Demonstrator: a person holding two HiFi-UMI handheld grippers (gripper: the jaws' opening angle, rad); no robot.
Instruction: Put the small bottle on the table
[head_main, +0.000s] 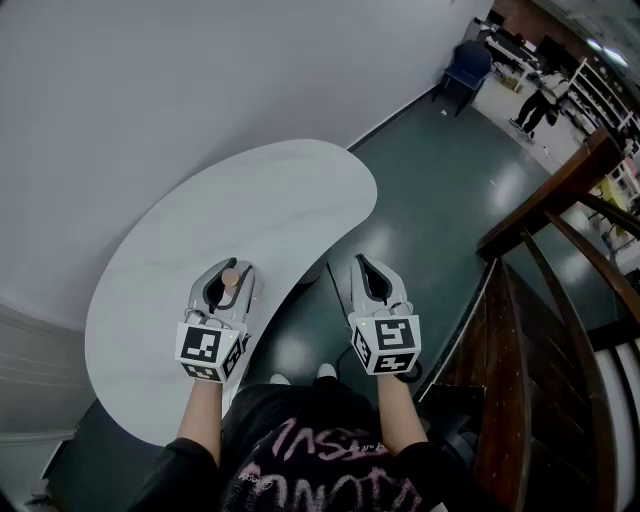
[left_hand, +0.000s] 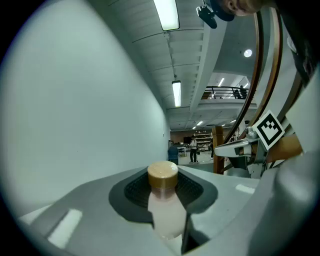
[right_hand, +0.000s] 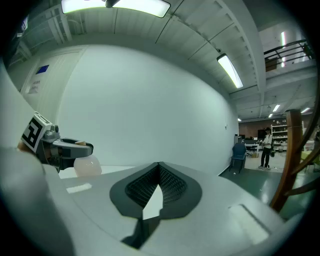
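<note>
A small bottle with a pale pink body and a tan cap stands upright between the jaws of my left gripper, which is shut on it. That gripper hovers over the near part of the white curved table. From the right gripper view the bottle's round bottom shows under the left gripper. My right gripper is off the table's right edge, over the dark floor, its jaws shut with nothing between them.
A white wall runs behind the table. A wooden stair railing stands at the right. Dark green floor stretches away to a blue chair and a person by shelves far off.
</note>
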